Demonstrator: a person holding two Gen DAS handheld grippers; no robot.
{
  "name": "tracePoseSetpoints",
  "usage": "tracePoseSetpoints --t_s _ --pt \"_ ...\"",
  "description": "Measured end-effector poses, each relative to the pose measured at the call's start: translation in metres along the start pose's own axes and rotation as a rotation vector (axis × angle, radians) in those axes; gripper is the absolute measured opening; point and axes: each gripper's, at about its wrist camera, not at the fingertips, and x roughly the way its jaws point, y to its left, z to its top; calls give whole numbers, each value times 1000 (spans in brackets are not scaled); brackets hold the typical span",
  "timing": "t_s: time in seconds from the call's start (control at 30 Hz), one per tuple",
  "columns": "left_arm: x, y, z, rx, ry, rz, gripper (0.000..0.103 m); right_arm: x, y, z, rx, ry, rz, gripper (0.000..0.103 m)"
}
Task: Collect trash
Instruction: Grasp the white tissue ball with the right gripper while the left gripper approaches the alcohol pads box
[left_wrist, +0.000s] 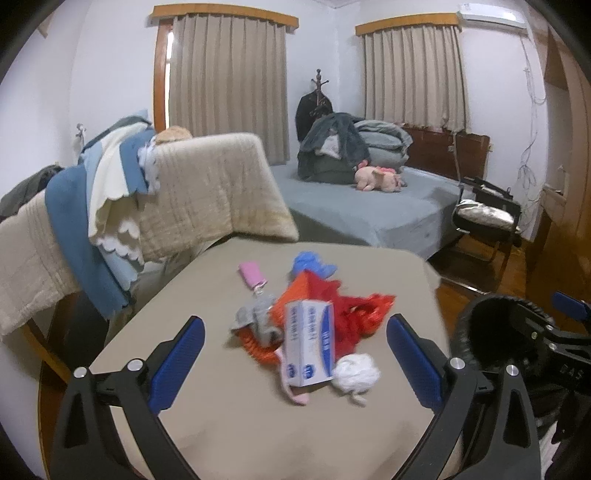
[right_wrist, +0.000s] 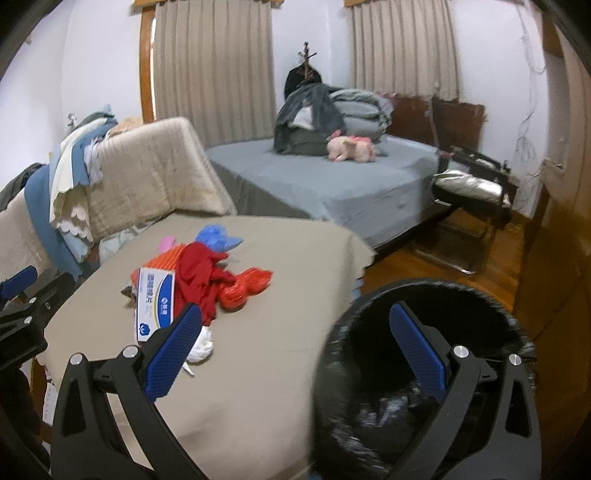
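Two grippers wide, trash pile on table

Table (left_wrist: 229, 424) with tan cloth carries the trash in a central heap. Black-lined bin (right_wrist: 424, 306) stands just off its right edge. Red bag (left_wrist: 354, 314), white-blue box (left_wrist: 308, 343) leaning on it, white wad (left_wrist: 356, 373) beside the box. Left gripper (left_wrist: 295, 354) spread wide, empty, above the heap; right gripper (right_wrist: 295, 343) wide, empty, one finger over the bin.

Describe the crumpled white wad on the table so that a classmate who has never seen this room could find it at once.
Start at the tan-covered table in front of the bed. Its litter pile centres on an upright white-and-blue box. The white wad lies against that box's near right corner, the only plain white, ball-shaped scrap beside red, orange and grey pieces.
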Motion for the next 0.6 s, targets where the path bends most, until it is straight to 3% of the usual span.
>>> tracePoseSetpoints --t_s 0.3,0.6 --pt "43 35 -28 -6 82 0 97 75 45 -25 -36 90 53 98" --pt "73 62 -45 -35 133 41 97 121 88 -39 -116 163 101 96"
